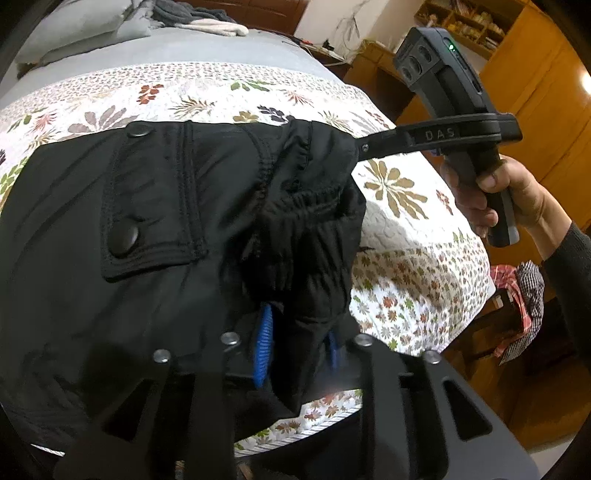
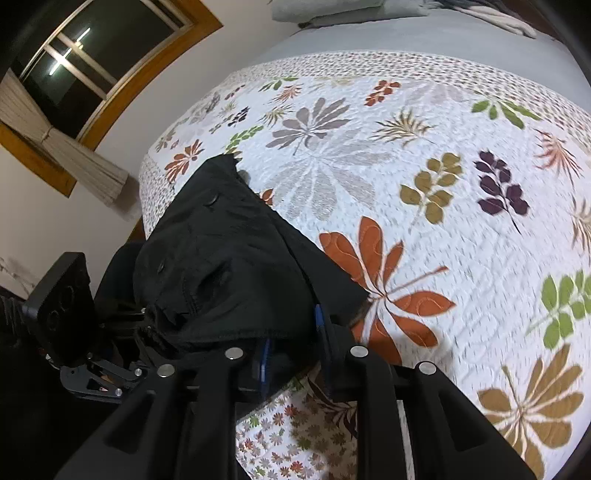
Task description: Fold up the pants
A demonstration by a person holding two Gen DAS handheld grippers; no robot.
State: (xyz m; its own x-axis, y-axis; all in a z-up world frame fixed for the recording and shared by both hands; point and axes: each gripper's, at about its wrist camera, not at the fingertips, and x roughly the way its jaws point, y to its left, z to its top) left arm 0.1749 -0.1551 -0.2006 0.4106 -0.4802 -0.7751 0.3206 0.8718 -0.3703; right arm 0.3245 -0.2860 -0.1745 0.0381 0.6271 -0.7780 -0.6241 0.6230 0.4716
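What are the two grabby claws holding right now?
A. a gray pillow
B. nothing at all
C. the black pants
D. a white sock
C: the left gripper has its blue pads closed on a bunched fold of the black pants, and the right gripper pinches the same dark fabric at its edge above the flowered bedspread.

I'm looking at a bed (image 2: 461, 40) with a grey sheet showing at its far end. A white quilted cover (image 2: 424, 147) printed with coloured leaves and flowers is spread over most of it. The black pants (image 1: 147, 221) lie on that cover near its front edge. At the head end I see grey pillows (image 1: 85, 33) and a heap of folded cloth (image 1: 199, 18).
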